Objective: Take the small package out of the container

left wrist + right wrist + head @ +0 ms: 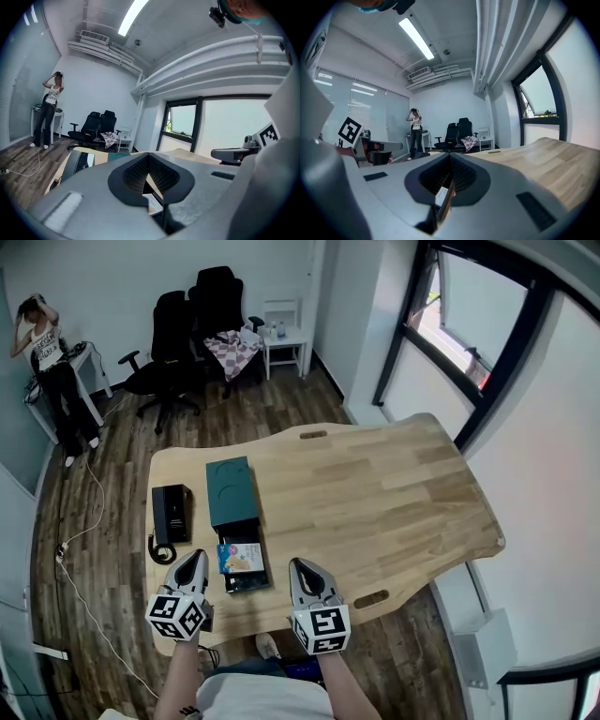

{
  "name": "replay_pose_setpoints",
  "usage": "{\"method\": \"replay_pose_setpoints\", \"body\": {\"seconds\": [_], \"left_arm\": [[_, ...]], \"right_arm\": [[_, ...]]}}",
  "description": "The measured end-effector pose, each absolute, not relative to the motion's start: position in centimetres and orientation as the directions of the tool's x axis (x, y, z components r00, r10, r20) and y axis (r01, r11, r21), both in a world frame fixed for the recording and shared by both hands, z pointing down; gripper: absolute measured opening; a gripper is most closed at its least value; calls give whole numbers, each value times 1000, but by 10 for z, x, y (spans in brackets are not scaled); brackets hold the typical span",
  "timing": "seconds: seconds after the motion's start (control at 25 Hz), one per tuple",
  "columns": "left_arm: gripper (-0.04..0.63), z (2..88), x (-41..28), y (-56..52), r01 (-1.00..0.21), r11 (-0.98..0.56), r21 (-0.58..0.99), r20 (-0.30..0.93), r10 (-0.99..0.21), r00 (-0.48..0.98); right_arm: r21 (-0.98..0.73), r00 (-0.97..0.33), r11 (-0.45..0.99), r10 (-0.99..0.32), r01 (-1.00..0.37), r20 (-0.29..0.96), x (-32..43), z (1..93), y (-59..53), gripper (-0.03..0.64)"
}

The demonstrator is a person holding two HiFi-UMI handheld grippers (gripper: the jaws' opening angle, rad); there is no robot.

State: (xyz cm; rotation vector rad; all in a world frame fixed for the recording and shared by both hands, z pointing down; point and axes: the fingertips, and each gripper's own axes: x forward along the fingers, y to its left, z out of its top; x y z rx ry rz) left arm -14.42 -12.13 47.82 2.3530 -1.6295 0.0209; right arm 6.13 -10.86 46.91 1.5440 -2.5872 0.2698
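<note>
A teal container (232, 489) lies on the wooden table (375, 502), with its dark drawer tray (247, 581) pulled out toward me. The small colourful package (241, 558) lies flat inside that tray. My left gripper (196, 559) hovers just left of the tray, shut and holding nothing. On the tray's right side, my right gripper (299, 565) is also shut and holds nothing. In the left gripper view the jaws of the left gripper (149, 158) meet, and a light strip of the package (152, 201) shows below them. The right gripper (450, 158) likewise has its jaws together in its own view.
A black box (172, 512) with a looped cable lies left of the container. The table's front edge runs just under both grippers. Beyond the table stand two black office chairs (187, 334), a white side table (284, 343) and a person (47, 362) by a desk.
</note>
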Motion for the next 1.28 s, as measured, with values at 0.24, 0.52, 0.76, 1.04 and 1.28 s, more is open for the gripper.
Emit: {"method": "replay_pose_setpoints", "body": {"seconds": [0.24,0.52,0.76,1.04,1.28], "left_arm": [[2,480,-152,-147,-911,-329,250,156,-915,373],[2,487,-155,-152,-887,-343,311,159,-901,404],[2,495,-158,-157,-885,-317,340,172,-905,390],[2,529,-160,-147,-899,-280,336,241,-897,370],[2,569,-162,-140,-906,-244,346,328,-873,360]], "right_arm": [[-119,-495,481,-848,-869,189,44,470,-129,6],[-160,-530,507,-829,-847,179,34,473,-137,6],[-186,-555,527,-813,-829,174,27,481,-149,6],[-175,-591,564,-766,-807,253,20,515,-144,6],[-156,-551,531,-766,-833,333,25,548,-149,6]]}}
